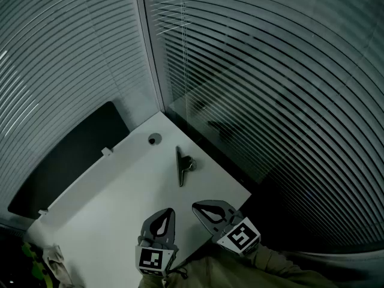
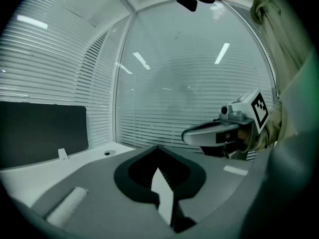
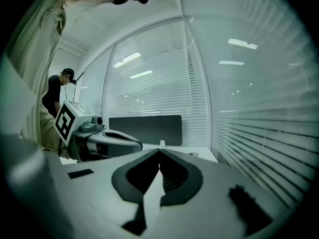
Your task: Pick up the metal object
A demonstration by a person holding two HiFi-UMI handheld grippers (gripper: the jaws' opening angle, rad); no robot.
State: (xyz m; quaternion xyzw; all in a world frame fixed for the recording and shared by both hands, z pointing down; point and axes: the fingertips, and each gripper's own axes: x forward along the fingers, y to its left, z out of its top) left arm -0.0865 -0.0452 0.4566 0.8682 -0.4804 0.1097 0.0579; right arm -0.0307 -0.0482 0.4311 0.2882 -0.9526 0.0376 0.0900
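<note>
The metal object [image 1: 182, 165], a long grey bar with a small clip on its side, lies on the white table [image 1: 120, 197] toward the far right. My left gripper [image 1: 168, 210] hovers at the table's near edge, shut with nothing in it. Close to its right, my right gripper [image 1: 194, 207] is also shut and empty. Both stop short of the object. In the left gripper view the shut jaw tips [image 2: 158, 147] point over the table, with the right gripper [image 2: 185, 135] beside them. The right gripper view shows its own closed tips [image 3: 160, 150] and the left gripper [image 3: 140, 144]. Neither gripper view shows the object.
A round cable hole [image 1: 154, 139] sits near the table's far corner. A black panel [image 1: 66, 161] runs along the table's left side, with small white clips [image 1: 106, 152] on that edge. Blinds and glass walls [image 1: 270, 101] close in the corner. A person [image 3: 55, 91] stands far behind.
</note>
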